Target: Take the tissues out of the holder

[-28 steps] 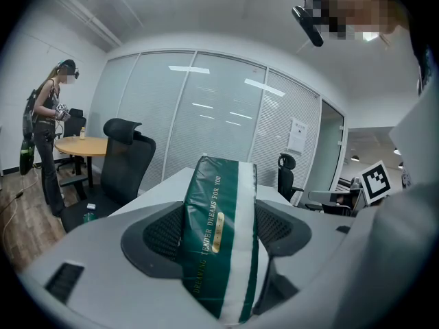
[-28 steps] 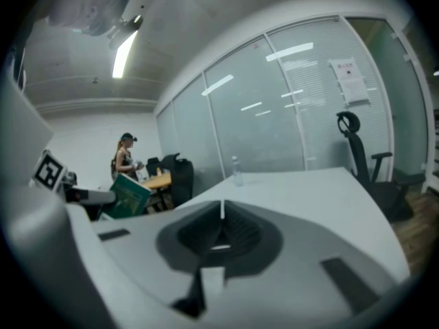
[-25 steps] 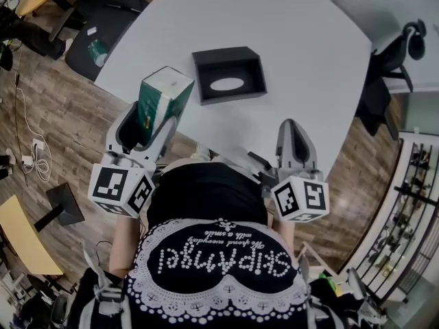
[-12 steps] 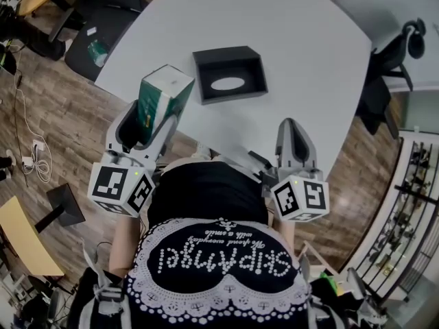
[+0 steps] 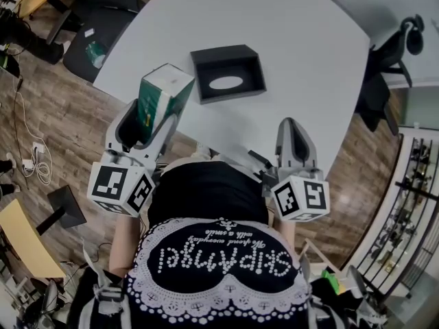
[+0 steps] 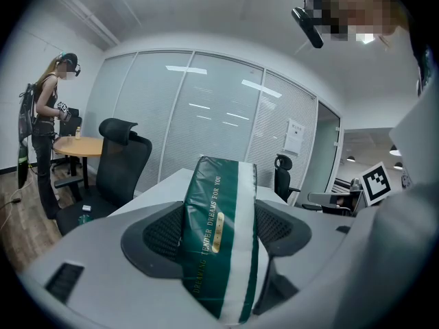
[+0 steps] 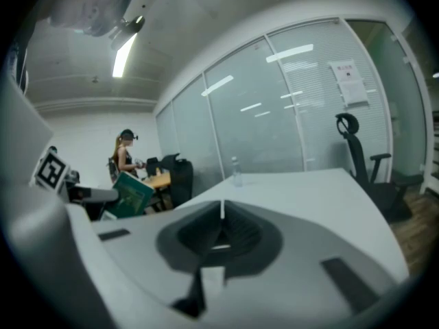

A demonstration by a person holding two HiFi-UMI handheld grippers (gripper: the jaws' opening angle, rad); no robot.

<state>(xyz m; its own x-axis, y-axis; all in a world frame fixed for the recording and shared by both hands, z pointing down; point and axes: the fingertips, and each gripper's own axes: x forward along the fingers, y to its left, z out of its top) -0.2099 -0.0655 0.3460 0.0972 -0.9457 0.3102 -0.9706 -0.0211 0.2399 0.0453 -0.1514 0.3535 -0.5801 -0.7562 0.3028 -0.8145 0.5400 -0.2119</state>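
Tissue pack (image 5: 163, 91): green-and-white block in soft plastic wrap, out of the holder, held in the air up on end at the near-left edge of the counter.
Left gripper (image 5: 152, 118): jaws closed on the pack's two broad faces, with the mesh pads pressed into the wrap at about mid-length.
Right gripper (image 5: 293, 130): jaws drawn fully together with nothing between them; held at the counter's near edge, well apart from pack and holder.
Black rectangular tissue holder (image 5: 226, 51): resting on the white round-cornered counter (image 5: 302, 40), oval slot in view, no tissues visible inside.
Step in hand (judged): removal as good as done; setting the pack down remains.
Doing it well: lower the pack onto bare counter beside the holder, well in from the edge. Hold the pressure even, since the wrap looks slippery and the contents soft. Part the jaws only once the pack rests flat.
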